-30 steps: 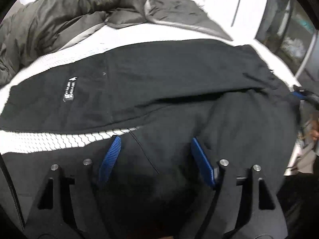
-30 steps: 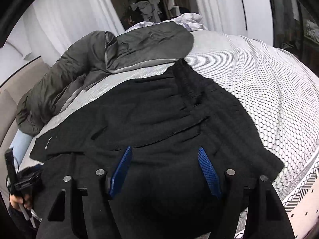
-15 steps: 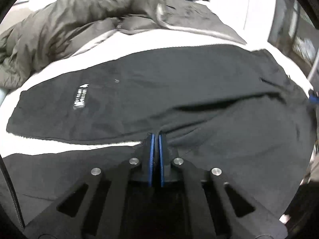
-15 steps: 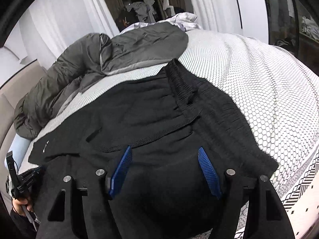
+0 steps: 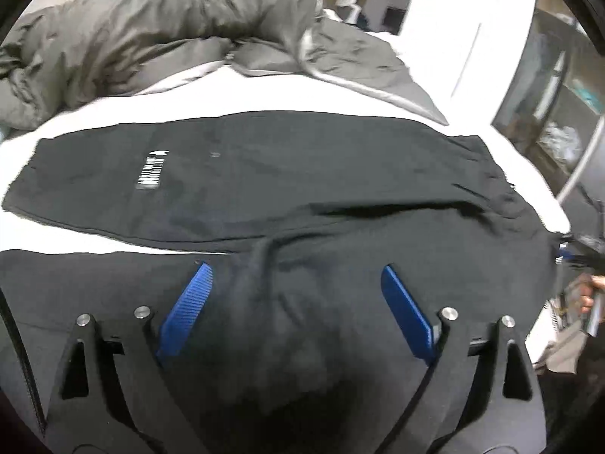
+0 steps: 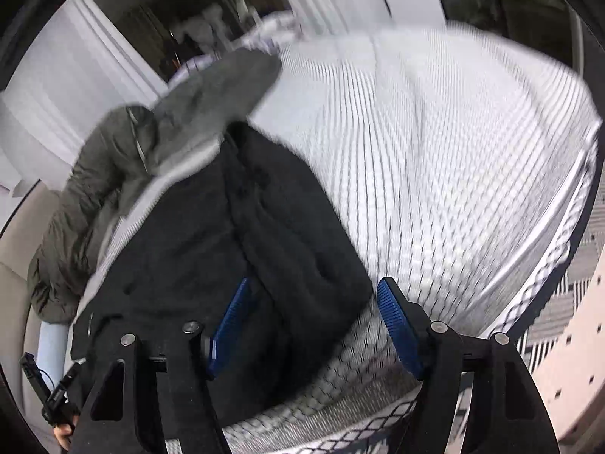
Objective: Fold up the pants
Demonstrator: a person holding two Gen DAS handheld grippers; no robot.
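Observation:
Black pants [image 5: 283, 181] lie spread across the white bed, one leg with a white label [image 5: 153, 170] stretched to the left. My left gripper [image 5: 297, 280] is open, its blue pads [image 5: 189, 302] hovering over the crotch area of the pants, holding nothing. In the right wrist view the pants [image 6: 227, 234] lie left of centre, waistband toward the far side. My right gripper [image 6: 315, 302] is open and empty over the pants' near right corner and the bedspread. That view is motion blurred.
A grey-green puffy jacket [image 5: 151, 26] lies bunched at the back of the bed, also in the right wrist view [image 6: 124, 159]. The white patterned bedspread [image 6: 435, 159] extends right. The bed edge [image 6: 548, 265] drops to a patterned floor. Shelving [image 5: 559, 87] stands at right.
My left gripper shut on the pants fabric half a second ago and has opened again. My right gripper stayed open and swung right toward the bed edge.

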